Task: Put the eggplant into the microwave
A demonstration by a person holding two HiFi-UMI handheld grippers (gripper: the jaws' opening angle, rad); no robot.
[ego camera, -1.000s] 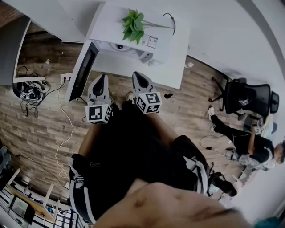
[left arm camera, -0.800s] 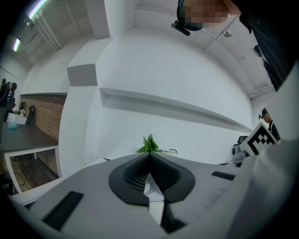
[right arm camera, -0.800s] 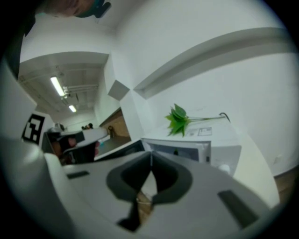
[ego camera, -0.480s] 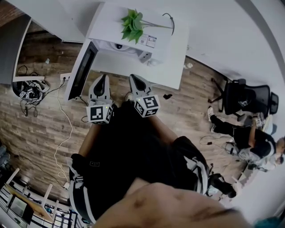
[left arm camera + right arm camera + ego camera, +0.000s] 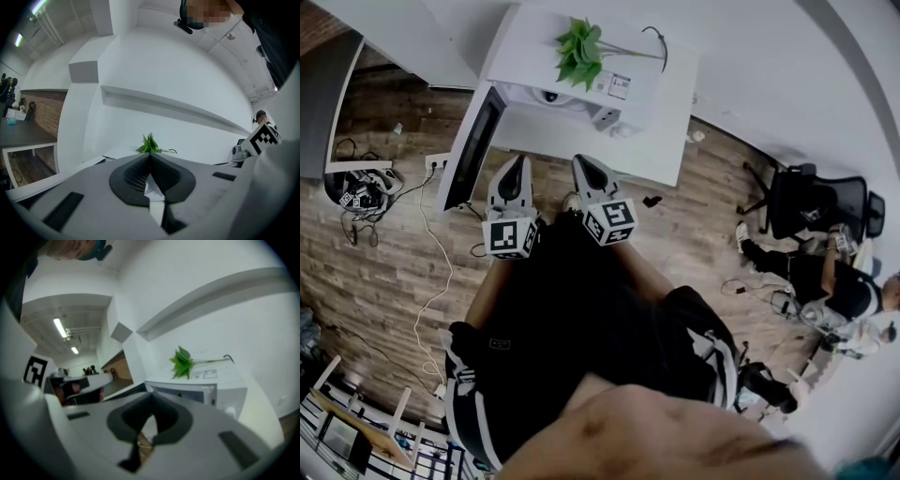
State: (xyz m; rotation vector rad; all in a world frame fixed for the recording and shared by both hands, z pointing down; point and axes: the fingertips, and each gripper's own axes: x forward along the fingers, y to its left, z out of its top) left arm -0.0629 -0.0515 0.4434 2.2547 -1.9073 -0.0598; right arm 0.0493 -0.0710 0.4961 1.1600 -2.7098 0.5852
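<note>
Wooden floor [image 5: 384,262] below, the microwave [image 5: 534,47] stands open while left gripper [image 5: 517,161] and right gripper [image 5: 582,162], both closed and empty, have barely shifted, eggplant still unfetched

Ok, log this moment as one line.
left gripper: shut, empty | right gripper: shut, empty | microwave: door open, plant on top | eggplant: not in view

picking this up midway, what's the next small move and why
Probably ease the left gripper toward the open door and push it shut: both it and the right gripper are shut and empty, and no eggplant shows outside the microwave, so it may already be inside.
</note>
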